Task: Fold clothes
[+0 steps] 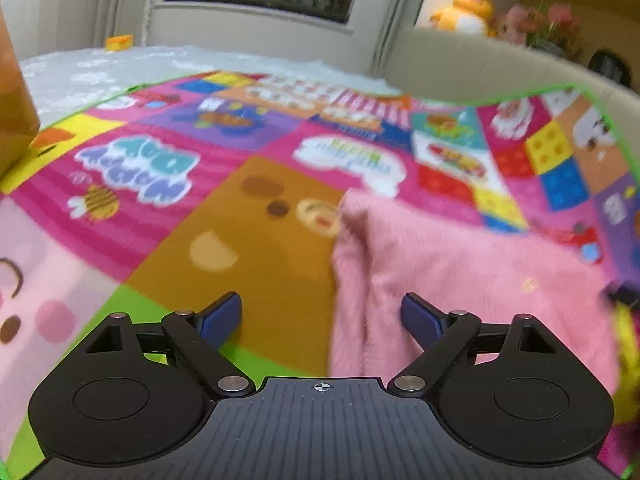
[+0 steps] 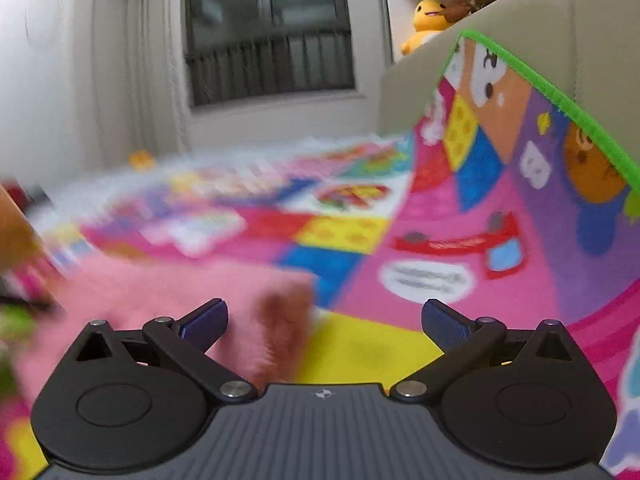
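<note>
A fluffy pink garment (image 1: 472,280) lies on a colourful play mat (image 1: 168,184), filling the right half of the left wrist view. My left gripper (image 1: 322,318) is open just above the garment's left edge, its right blue fingertip (image 1: 420,316) over the pink pile and its left one over the mat. In the right wrist view the same pink garment (image 2: 168,292) lies at the lower left, with a folded corner near the middle. My right gripper (image 2: 324,322) is open over that corner, holding nothing. This view is blurred by motion.
The mat's green-trimmed right edge (image 2: 552,92) curls up against a beige sofa (image 1: 460,64). A yellow plush toy (image 1: 466,10) and flowers sit behind the sofa. A wooden piece (image 1: 14,120) stands at the left. White flooring and a window wall lie beyond the mat.
</note>
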`<state>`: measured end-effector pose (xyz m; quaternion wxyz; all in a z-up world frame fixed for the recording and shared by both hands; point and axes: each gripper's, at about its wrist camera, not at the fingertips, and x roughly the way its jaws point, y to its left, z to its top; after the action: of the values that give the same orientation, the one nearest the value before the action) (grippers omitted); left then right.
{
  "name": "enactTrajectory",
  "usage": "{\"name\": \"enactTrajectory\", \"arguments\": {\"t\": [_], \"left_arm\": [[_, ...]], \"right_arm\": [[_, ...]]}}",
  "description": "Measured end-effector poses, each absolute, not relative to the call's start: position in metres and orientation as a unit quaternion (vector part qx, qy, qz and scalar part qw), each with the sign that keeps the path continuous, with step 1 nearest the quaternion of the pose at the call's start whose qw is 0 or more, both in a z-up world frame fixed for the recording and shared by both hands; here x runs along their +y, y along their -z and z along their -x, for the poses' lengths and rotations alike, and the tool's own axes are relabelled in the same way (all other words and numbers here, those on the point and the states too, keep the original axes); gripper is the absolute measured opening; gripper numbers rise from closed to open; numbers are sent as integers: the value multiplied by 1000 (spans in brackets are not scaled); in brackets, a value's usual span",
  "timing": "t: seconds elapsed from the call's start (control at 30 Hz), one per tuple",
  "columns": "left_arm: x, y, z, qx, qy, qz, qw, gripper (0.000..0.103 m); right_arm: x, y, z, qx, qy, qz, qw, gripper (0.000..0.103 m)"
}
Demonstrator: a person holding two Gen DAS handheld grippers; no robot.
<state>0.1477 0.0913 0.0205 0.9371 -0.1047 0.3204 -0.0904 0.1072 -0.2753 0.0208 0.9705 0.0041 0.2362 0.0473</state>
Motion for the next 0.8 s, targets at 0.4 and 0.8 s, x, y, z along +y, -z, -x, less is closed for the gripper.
{"name": "enactTrajectory", "arguments": {"t": [0.4, 0.8], "left_arm": [[28, -28, -176, 315, 248, 107, 910, 98], [27, -13, -186, 339, 233, 88, 907, 98]], "right_arm": [[-272, 4, -117, 292, -29, 13, 956, 103], [-215, -29, -114, 250, -169, 47, 952, 103]]}}
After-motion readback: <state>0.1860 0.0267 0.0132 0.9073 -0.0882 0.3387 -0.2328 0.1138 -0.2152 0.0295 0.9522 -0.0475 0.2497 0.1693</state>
